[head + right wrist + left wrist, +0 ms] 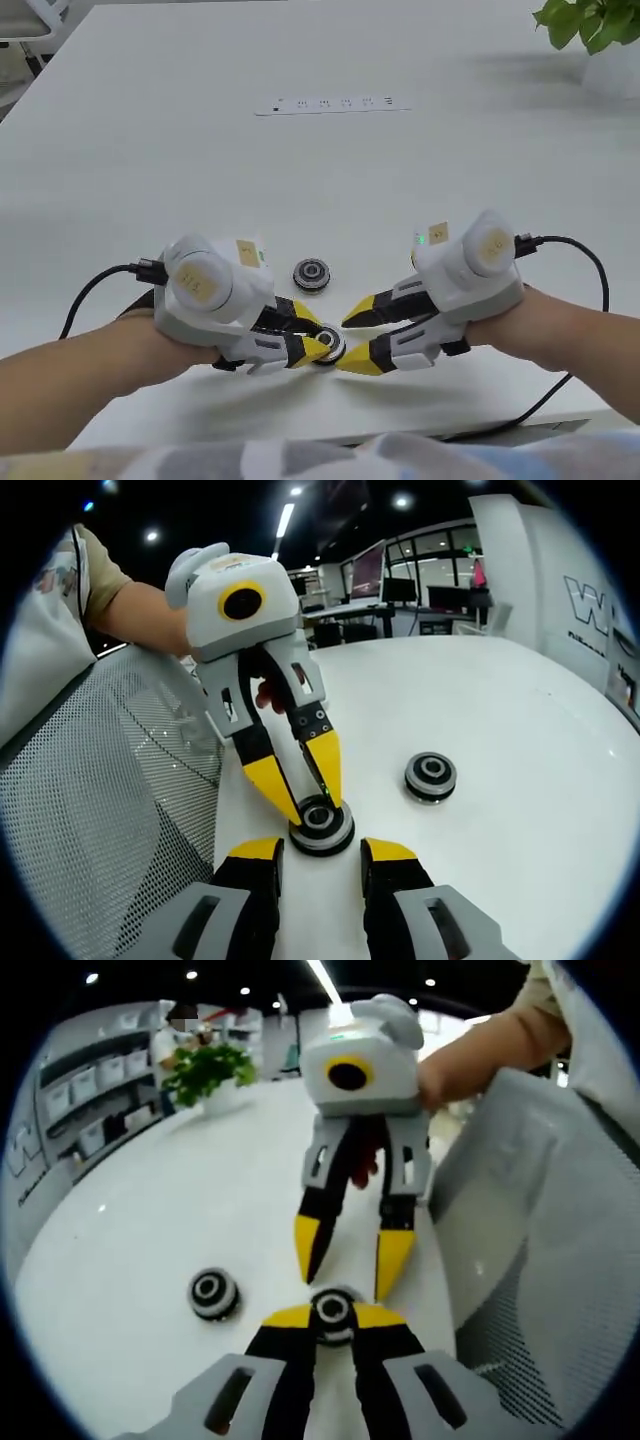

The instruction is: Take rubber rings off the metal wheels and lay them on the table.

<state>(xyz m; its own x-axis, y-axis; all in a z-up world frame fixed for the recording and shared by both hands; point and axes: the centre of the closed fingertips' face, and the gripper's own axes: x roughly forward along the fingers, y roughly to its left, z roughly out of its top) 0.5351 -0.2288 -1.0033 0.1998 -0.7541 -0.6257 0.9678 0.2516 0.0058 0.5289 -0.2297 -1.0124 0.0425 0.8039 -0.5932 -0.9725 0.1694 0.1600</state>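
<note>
Our left gripper [333,1322] was clamped on a wheel [333,1307] that lay flat, axle up, near the table's [300,170] front edge. Our right gripper [322,852] stood open, facing it. Both hands were held low and pointed inward. A second wheel [311,274] lay flat just beyond.

White table [480,160], black-ringed metal wheel [311,274] lying flat near the front edge, second wheel [328,346] just beside it, white strip [333,104] farther back, potted plant [585,22] at the far right corner.

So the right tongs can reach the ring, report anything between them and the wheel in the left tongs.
Nothing visible does. The right tongs stand open just short of the wheel, which the left tongs clamp; the second wheel lies off to the side.
</note>
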